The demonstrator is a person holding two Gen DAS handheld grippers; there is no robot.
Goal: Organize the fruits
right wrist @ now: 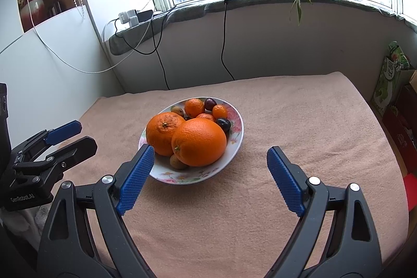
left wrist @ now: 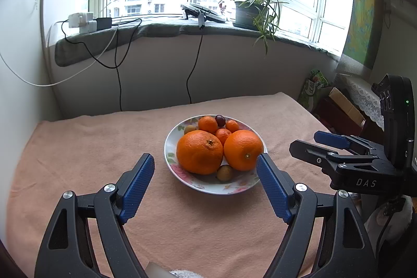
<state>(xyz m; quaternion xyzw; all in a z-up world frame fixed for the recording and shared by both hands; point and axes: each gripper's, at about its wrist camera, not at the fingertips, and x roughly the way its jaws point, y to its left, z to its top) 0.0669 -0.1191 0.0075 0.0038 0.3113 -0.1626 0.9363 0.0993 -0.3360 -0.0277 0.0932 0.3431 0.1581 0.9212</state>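
All the fruit sits heaped in one flowered plate (left wrist: 179, 173) near the middle of the worktop (left wrist: 78, 160), which is covered in a peach-coloured towel. Two big oranges (left wrist: 200, 152) lie side by side at the near edge, touching each other. They probably went there because they need the most room. Behind them are the smaller tangerines (left wrist: 207, 124), a dark plum (left wrist: 220, 120) at the far rim, and a small brownish fruit (left wrist: 225, 173) tucked in the gap under the two oranges.

The left gripper (left wrist: 206, 186) hangs short of the plate with its jaws wide apart and nothing between them. The right gripper (right wrist: 211, 179) does the same from the other side, jaws spread and empty; its left pad seems to be over the plate's near rim, though I cannot tell whether it touches. Each tool points down at a slant toward the pile, which looks like a ready pose and not a reach.

With every piece gathered in the plate and none on the towel, the sorting looks either finished or not begun. I cannot say which.
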